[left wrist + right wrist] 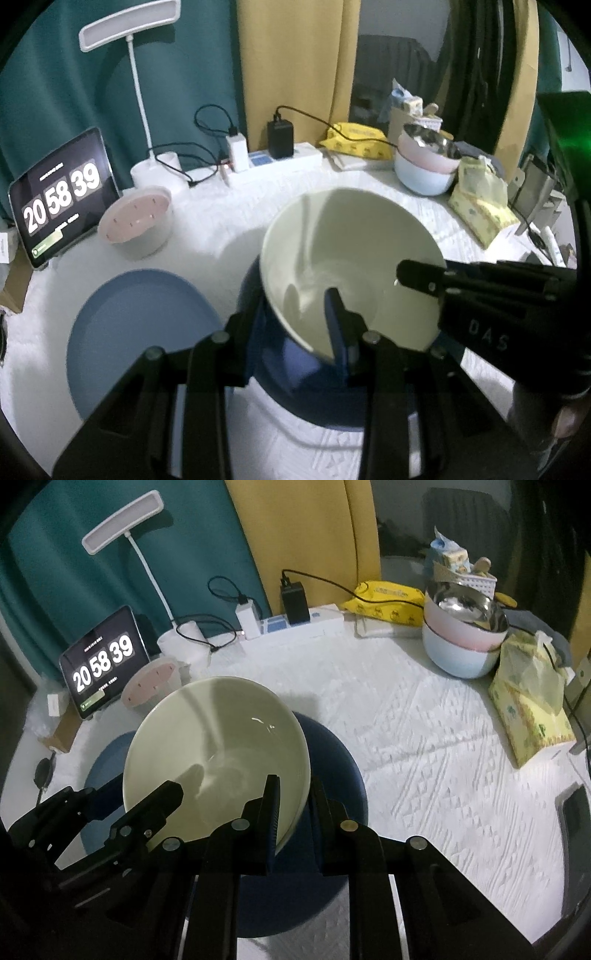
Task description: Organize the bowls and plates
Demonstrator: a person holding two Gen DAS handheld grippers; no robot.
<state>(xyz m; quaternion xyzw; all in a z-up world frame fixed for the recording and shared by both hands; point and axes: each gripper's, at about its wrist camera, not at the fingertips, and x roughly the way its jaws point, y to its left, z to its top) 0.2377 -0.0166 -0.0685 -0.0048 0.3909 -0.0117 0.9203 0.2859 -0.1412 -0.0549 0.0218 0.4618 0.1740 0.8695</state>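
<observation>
The cream bowl [216, 760] is tilted above the dark blue plate [332, 760], near the front of the white-clothed table [424, 738]; the right gripper [293, 808] pinches its near rim, one finger inside and one outside; the left gripper [295, 325] nips the rim likewise on its own side, with the bowl's wall between its fingers; to set it down well, I judge both should lower together, level the bowl over the plate's centre, and only then let go, lest it slide or tip; counted, there are two plates, the dark one and a lighter blue plate [140, 332] just beside it; four bowls show: the cream one, a pink-lidded bowl [138, 225] by the tablet [62, 195], and a stacked pair [461, 635] at the far right.
</observation>
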